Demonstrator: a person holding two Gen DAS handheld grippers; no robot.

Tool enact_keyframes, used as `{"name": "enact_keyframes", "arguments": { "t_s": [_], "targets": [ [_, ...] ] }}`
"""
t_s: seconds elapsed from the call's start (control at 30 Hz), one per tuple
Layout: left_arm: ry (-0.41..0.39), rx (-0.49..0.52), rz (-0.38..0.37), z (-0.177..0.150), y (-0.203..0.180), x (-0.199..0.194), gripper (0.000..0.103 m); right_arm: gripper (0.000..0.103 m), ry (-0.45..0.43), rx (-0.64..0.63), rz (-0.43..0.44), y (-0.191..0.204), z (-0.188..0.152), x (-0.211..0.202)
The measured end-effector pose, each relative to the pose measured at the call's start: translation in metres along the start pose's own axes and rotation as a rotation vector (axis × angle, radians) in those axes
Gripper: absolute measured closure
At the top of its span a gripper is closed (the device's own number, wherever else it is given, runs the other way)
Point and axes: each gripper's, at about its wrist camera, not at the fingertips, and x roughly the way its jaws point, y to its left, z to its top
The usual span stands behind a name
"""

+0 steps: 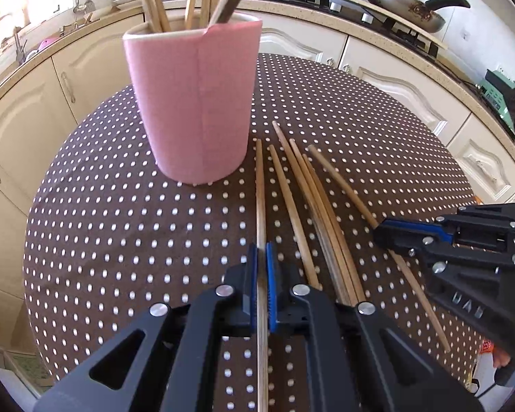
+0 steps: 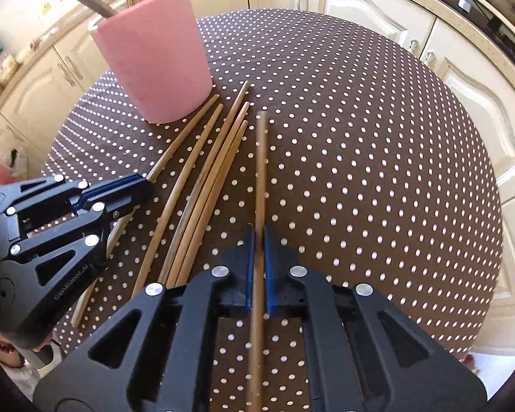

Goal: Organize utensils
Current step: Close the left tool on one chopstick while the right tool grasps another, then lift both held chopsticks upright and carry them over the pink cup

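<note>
Presently: left gripper [image 1: 261, 274] and right gripper [image 2: 258, 264] each clenched on one chopstick [image 1: 260, 185] (thin, round), liable to pivot or slip before reaching pink holder [image 1: 192, 103].

A pink holder [image 1: 192, 103] full of upright sticks blocks the far left of the dotted table [image 2: 377, 171]. Loose chopsticks [image 2: 202, 185] lie fanned just beside it. The table's right side lies open.
</note>
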Motion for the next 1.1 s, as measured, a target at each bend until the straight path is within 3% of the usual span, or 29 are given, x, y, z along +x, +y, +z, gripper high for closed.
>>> {"name": "enact_keyframes", "arguments": {
  "t_s": [0.27, 0.67, 0.97, 1.1],
  "targets": [
    [-0.077, -0.004, -0.048, -0.026, 0.003, -0.033, 0.098, 0.097, -0.112, 0.071, 0.122, -0.020, -0.018, -0.034],
    [-0.339, -0.097, -0.123, -0.051, 0.041, -0.113, 0.098, 0.097, -0.360, 0.169, 0.255, -0.038, -0.031, -0.092],
    [-0.536, -0.145, -0.118, -0.013, 0.046, -0.142, 0.098, 0.097, -0.501, 0.153, 0.275, -0.020, -0.007, -0.115],
    [-0.569, -0.128, -0.097, 0.010, 0.045, -0.149, 0.098, 0.097, -0.544, 0.142, 0.273, -0.015, 0.013, -0.117]
  ]
}}
